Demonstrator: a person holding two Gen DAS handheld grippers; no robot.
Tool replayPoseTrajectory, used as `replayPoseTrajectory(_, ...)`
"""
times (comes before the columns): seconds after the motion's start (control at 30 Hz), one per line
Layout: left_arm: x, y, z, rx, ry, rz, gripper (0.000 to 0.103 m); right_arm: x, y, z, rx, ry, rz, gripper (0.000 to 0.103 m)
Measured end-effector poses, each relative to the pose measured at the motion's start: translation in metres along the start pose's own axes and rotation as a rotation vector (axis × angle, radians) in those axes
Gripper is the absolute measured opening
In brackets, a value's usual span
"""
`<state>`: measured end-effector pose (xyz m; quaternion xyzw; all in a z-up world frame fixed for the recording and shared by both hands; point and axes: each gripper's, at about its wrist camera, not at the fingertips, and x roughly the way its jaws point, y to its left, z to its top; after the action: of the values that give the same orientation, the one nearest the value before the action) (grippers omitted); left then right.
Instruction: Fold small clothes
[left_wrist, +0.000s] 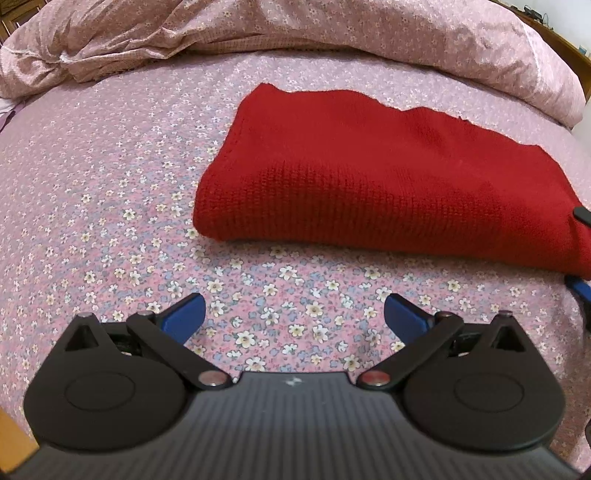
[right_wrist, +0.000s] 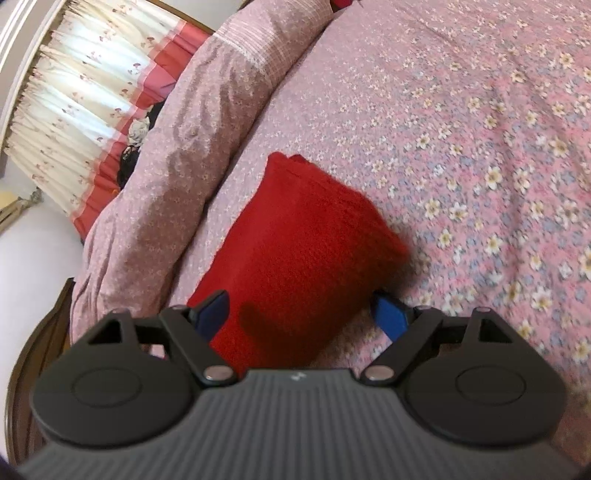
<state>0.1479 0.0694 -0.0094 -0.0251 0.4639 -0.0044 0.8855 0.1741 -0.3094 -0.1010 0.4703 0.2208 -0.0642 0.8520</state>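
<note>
Nearest to us, our left gripper (left_wrist: 294, 314) hangs over the flowered bed sheet (left_wrist: 110, 206) with its jaws spread wide and nothing between them, a little short of the red knit garment (left_wrist: 388, 184), which lies folded on the bed with its rounded fold edge facing us and its looser edges toward the far side. Our right gripper (right_wrist: 301, 314) is at the garment's (right_wrist: 295, 240) end, jaws parted and straddling it, one blue pad (right_wrist: 212, 310) over the knit and the other (right_wrist: 389, 319) down by the sheet at its side; we judge they have not clamped, since the gap between the pads is wide. In the left wrist view a dark tip and a blue pad (left_wrist: 580, 288) of that right gripper show at the garment's right end. The step in hand looks like taking hold for a further fold, and to do it well we would slide the lower jaw fully beneath every layer before closing, bring the left jaws to the matching corner, and lift both ends level so the thick knit does not slump or slip apart. Beyond the garment lies the bunched quilt (left_wrist: 332, 33), and in the right view a curtain (right_wrist: 85, 96). We cannot tell how many layers the garment has, its right end is cut off in the left view, and the right view is blurred
</note>
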Motion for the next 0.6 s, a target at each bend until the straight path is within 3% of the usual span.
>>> replayPoseTrajectory(0.6, 0.006, 0.004, 0.002, 0.011, -0.003, 0.004, 0.103, 0.042, 0.012, 0.007, 0.031, -0.184, 0.008, 0.088)
